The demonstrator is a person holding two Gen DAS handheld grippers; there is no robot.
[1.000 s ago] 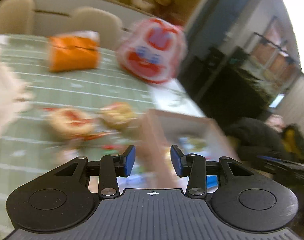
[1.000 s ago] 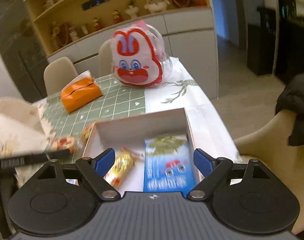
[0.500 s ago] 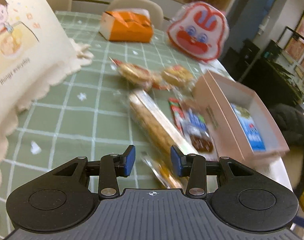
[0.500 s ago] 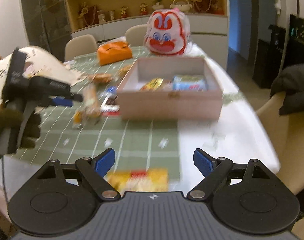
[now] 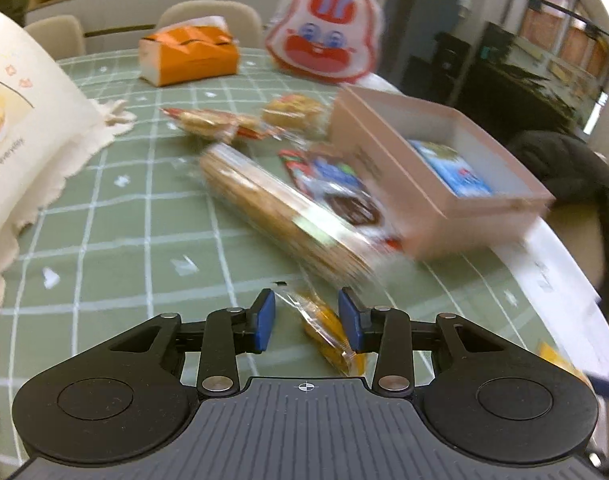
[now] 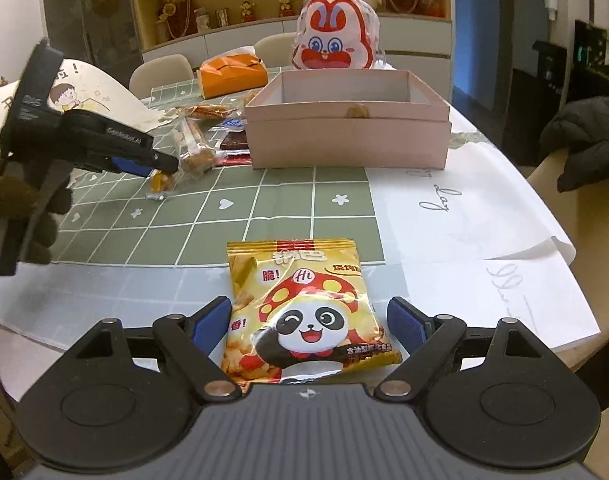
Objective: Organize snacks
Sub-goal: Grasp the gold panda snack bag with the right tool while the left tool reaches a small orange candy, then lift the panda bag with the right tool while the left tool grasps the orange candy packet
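Observation:
A small orange snack in a clear wrapper (image 5: pixel 324 328) lies on the green checked cloth between the jaws of my left gripper (image 5: pixel 307 320). Those jaws are closing; the right pad is at the wrapper, the left pad still stands off it. From the right wrist view the left gripper (image 6: pixel 144 162) points down at that snack (image 6: pixel 160 184). My right gripper (image 6: pixel 308 326) stands open astride a yellow panda snack bag (image 6: pixel 304 312) lying flat near the table's front edge. The pink box (image 5: pixel 424 184) (image 6: pixel 348 136) holds a blue packet (image 5: pixel 452 172).
A long biscuit pack (image 5: pixel 280 212), a chocolate bar packet (image 5: pixel 344 196) and two round wrapped snacks (image 5: pixel 212 120) lie left of the box. Behind stand a rabbit-face bag (image 6: pixel 336 40) and an orange tissue box (image 6: pixel 232 74). A cream cloth bag (image 5: pixel 16 140) fills the left. White paper (image 6: pixel 484 216) covers the right side.
The left gripper came down over the small orange snack and its jaws narrowed. The right gripper pulled back from above the box and sank over the panda bag.

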